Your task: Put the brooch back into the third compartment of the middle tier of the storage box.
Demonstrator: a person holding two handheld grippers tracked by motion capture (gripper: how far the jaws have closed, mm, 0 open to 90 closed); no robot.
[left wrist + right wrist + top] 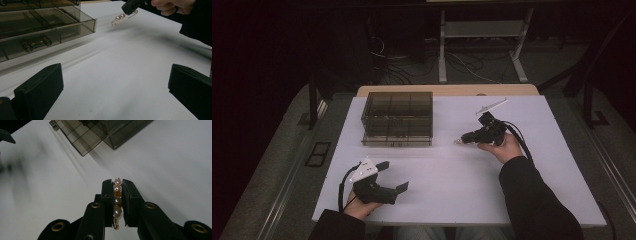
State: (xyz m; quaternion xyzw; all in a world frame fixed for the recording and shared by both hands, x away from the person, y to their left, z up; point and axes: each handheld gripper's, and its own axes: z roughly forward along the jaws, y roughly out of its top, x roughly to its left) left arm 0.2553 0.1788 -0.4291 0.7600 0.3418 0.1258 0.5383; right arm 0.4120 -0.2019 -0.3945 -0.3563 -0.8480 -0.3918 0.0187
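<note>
Nearest me, my left gripper [394, 176] rests low over the white table [452, 180], its jaws spread wide with nothing between them. Farther out, my right gripper [464, 138] has its jaws clamped tight on a pearl hair clip [117, 200] — the pads press both sides of the bead row. In the right gripper view the clip's long axis runs straight along the jaws, its far end poking just past their tips; from above it points left toward the smoky plastic drawer box [397, 119], held a little above the table. The box stands beyond, its bottom drawer pulled partway out — a small metal piece [36, 44] lies inside. I can read no lettering or label anywhere.
</note>
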